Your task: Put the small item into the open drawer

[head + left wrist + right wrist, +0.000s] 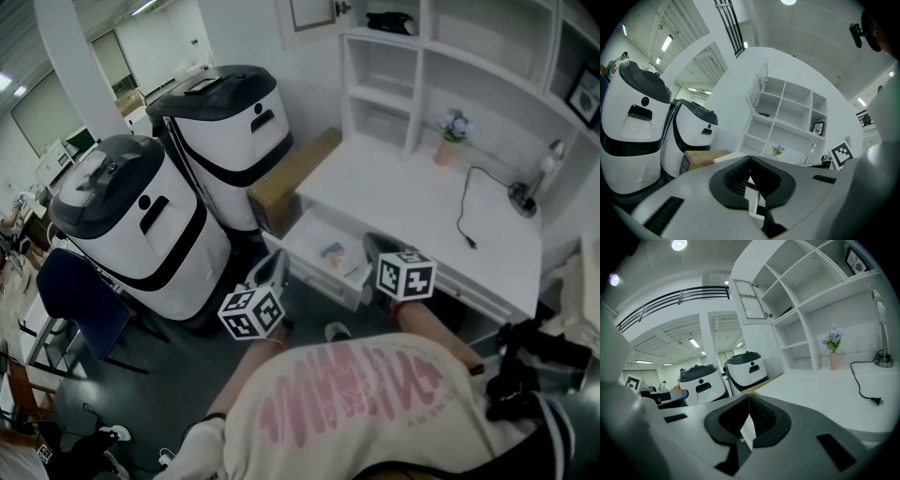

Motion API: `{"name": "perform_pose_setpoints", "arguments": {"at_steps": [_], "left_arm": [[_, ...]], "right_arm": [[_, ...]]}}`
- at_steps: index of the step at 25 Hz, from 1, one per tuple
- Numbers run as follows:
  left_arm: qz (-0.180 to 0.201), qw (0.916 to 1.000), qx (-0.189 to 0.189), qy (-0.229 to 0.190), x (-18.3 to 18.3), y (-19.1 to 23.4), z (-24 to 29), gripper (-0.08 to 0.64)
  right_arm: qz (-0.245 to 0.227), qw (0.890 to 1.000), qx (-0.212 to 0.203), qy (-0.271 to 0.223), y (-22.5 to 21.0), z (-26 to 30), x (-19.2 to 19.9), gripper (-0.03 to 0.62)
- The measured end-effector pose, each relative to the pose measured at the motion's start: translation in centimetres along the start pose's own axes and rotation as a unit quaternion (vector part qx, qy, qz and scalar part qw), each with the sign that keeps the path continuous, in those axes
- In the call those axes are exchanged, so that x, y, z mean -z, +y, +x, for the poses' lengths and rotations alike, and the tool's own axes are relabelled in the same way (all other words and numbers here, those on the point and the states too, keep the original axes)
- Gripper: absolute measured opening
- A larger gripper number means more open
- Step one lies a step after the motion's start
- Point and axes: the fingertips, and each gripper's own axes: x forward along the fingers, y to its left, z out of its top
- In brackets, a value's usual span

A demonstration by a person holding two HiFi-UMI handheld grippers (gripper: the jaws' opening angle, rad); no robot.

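Left tongs [277, 259] and right tongs [373, 246] hang closed and empty, seemingly because the small item [333, 251] already lies in the drawer [308, 246]

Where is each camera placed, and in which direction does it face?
Left gripper view: on the left gripper, looking up along shut jaws at shelves and white machines; person's head top right.
Right gripper view: on the right gripper, looking along shut jaws across the desk; its shell shows.
Head view: on the head, facing steeply down at the open drawer; shirt, both grippers show.
Shared: the flower vase, in all three.
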Motion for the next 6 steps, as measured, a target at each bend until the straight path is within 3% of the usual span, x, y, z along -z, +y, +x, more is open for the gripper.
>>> {"name": "perform_pose_setpoints", "arguments": {"at_steps": [6], "left_arm": [[0.006, 1.0000, 0.002, 0.000, -0.14, -0.46, 0.45, 0.029]], "right_arm": [[0.001, 1.000, -0.005, -0.003, -0.31, 0.10, -0.34, 0.021]]}}
